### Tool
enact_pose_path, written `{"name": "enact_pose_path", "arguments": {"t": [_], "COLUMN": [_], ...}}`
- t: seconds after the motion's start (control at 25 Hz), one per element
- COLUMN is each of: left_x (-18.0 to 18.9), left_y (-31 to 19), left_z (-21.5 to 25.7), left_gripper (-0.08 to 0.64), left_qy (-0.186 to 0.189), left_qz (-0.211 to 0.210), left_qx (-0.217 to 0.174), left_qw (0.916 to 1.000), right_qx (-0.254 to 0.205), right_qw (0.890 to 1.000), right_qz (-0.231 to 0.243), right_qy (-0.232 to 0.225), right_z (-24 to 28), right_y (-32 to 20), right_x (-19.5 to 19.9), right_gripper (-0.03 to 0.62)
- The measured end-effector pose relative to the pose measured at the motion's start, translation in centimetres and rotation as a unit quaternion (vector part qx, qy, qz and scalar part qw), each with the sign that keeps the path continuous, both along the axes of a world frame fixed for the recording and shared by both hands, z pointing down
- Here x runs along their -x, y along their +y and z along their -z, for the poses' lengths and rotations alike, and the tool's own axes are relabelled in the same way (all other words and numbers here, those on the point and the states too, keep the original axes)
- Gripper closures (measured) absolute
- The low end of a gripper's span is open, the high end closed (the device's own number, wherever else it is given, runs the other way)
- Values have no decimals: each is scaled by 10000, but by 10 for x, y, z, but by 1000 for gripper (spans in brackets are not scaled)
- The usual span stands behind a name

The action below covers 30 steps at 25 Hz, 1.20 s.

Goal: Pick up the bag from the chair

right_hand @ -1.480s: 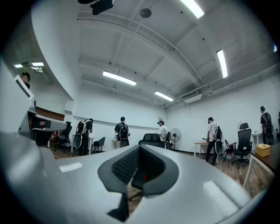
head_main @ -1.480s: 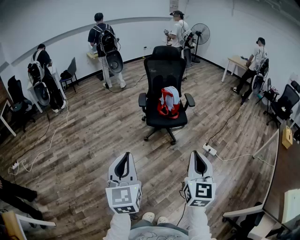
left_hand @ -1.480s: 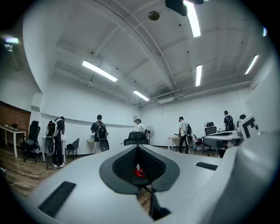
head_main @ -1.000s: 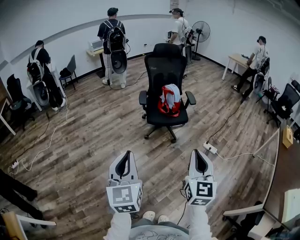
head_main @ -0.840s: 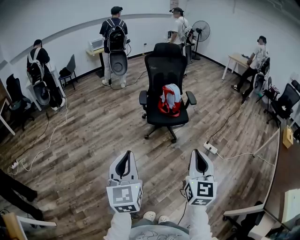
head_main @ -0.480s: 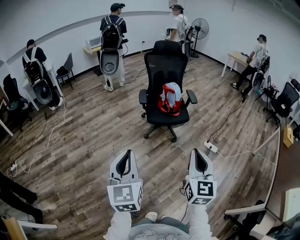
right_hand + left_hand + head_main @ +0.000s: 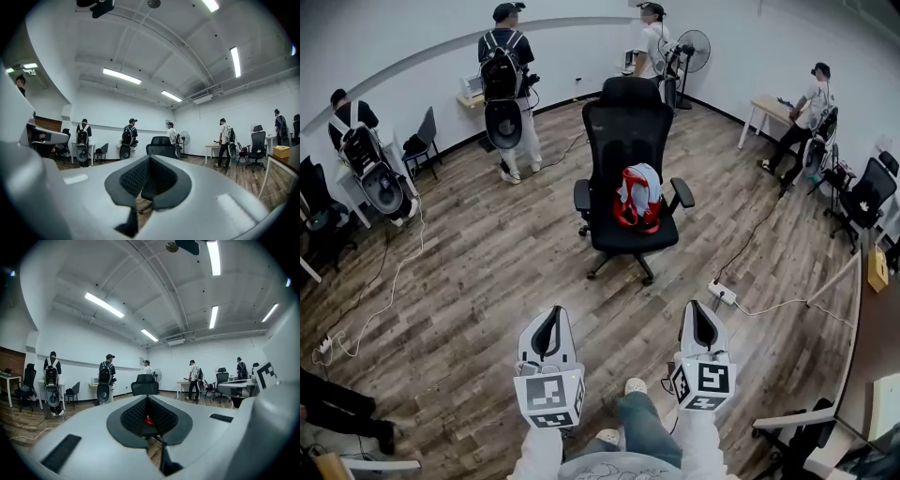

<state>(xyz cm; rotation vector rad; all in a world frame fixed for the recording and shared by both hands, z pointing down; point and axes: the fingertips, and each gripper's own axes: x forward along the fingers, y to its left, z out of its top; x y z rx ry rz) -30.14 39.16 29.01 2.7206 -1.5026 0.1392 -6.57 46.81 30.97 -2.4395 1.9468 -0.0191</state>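
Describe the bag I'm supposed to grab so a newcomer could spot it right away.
Find the black office chair standing alone mid-floor. On its seat, leaning against the backrest, sits the bag. It is red with a pale top, unlike the black backpacks worn nearby.

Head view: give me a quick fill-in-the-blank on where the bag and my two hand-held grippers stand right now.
1. The red and white bag rests on the black chair's ____.
2. The left hand-held gripper and the right hand-held gripper both have their jaws ____.
3. Number of hand-held grippers touching the bag: ____.

Missing words: seat; shut; none.
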Motion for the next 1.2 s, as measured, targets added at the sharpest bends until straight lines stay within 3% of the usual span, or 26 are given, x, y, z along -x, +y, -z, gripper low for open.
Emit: {"name": "enact_pose_path", "arguments": {"t": [0.32,0.8,1.2], "left_x": [-44,-160,-204], "left_y": [-71,-212,-286], "left_z": [-14,0,-17], "left_gripper": [554,554,554], "left_qy": [-25,64,-96], "left_qz": [149,392,633], "left_qx": [69,-58,129], "left_qw": [9999,9992,9979], "right_qx": [99,16,196], "right_qw": [9997,9971,9947], "right_qz": [209,748,1011], "right_qy": [22,100,-83], "right_z": [-17,-2,-25], "right_y": [-78,-244,-322], "right_x": [-38,-148,-194], "right_gripper": [581,581,581]}}
